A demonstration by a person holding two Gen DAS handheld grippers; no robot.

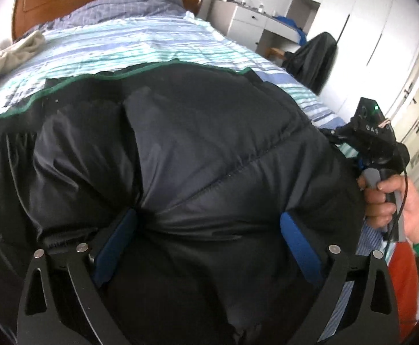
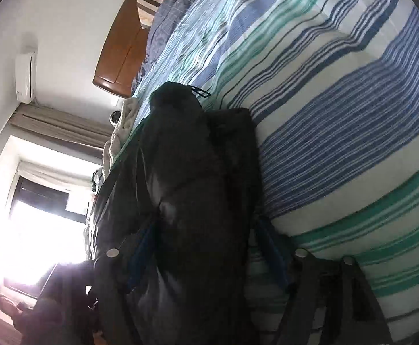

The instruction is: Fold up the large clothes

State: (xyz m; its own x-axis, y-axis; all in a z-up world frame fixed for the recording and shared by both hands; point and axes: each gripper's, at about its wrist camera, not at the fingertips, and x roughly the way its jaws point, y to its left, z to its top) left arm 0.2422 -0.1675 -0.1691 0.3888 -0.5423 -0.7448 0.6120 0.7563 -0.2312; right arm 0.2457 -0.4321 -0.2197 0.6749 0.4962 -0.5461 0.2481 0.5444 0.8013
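The bed (image 1: 140, 40) carries the black padded jacket (image 1: 186, 149) across its near edge, spread toward the middle of the striped cover. Treat the fold as partly done: the jacket appears doubled into a thick bundle, but it is bulky and uneven, so further folds and flattening likely remain. Your left gripper (image 1: 209, 230) has its jaws wide, a puffed ridge of jacket between the pads; pressure cannot be confirmed. Your right gripper (image 2: 209, 247) also straddles jacket fabric, jaws apart, grip unconfirmed.
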